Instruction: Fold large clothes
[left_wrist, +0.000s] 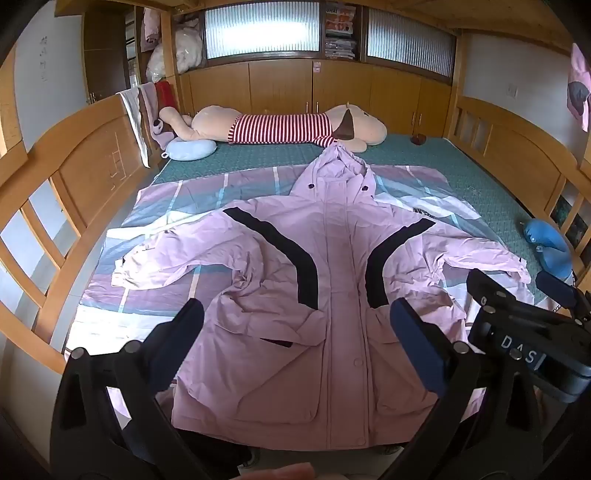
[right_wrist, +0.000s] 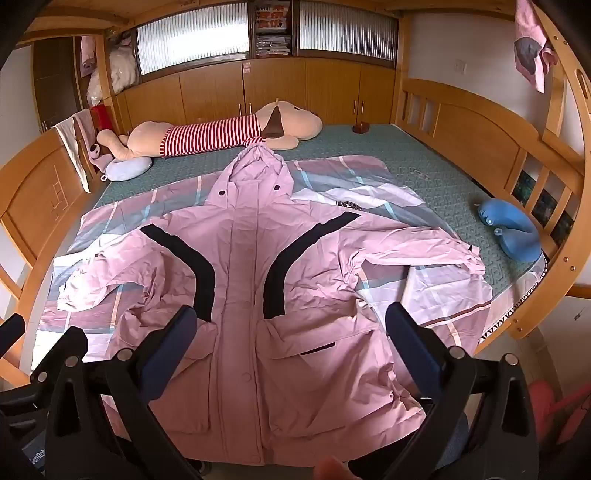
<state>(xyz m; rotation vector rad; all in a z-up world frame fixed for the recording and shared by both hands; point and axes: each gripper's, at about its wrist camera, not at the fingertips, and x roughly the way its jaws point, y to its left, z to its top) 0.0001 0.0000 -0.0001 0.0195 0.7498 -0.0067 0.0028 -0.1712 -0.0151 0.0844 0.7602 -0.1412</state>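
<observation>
A large pink hooded jacket (left_wrist: 332, 266) (right_wrist: 243, 266) with black curved stripes lies face up and spread flat on a plaid sheet (left_wrist: 173, 199) (right_wrist: 369, 184), its hood toward the far end and both sleeves stretched sideways. My left gripper (left_wrist: 299, 325) hovers open above the jacket's lower front, with nothing between its fingers. Over the same lower part my right gripper (right_wrist: 291, 328) also stands open and holds nothing. In the left wrist view the right gripper's body (left_wrist: 524, 325) shows at the right edge.
A green mattress (left_wrist: 258, 155) (right_wrist: 424, 173) sits inside a wooden bed frame (left_wrist: 85, 155) (right_wrist: 480, 136). A big plush toy in a striped shirt (left_wrist: 280, 127) (right_wrist: 214, 136) lies across the far end. A blue neck pillow (left_wrist: 550, 247) (right_wrist: 513, 232) lies at the right, a pale blue one (left_wrist: 190, 149) (right_wrist: 127, 168) far left.
</observation>
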